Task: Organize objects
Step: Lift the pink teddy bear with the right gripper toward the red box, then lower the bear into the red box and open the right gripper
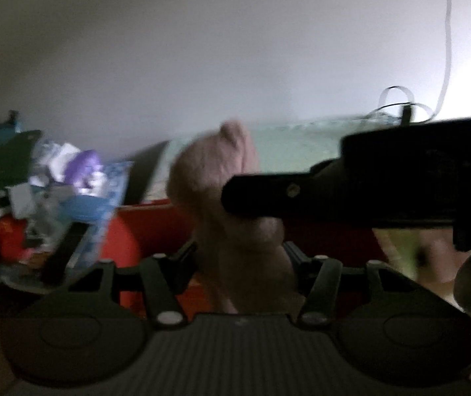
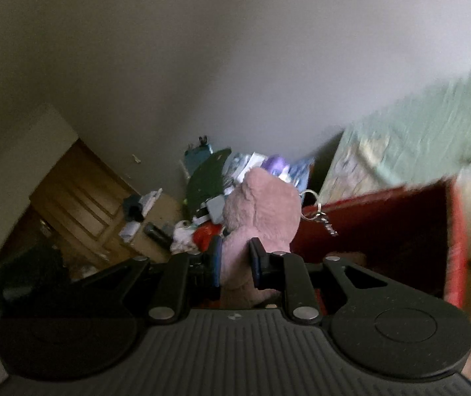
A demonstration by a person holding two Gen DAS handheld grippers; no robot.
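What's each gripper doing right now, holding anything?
Left gripper: shut on the pink plush toy.
Right gripper: shut on the same pink plush toy.

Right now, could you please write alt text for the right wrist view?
The right gripper is clamped on a pink plush toy with a key ring, beside an open red box. Cluttered items lie behind, by a wooden cabinet.

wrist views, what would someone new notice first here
The pink plush toy stands out first: it fills the middle of both views, and the right gripper is clamped on its lower body, with a key ring hanging at its side. Just behind it is an open red box, and to the left a messy pile of clutter sits against the wall.
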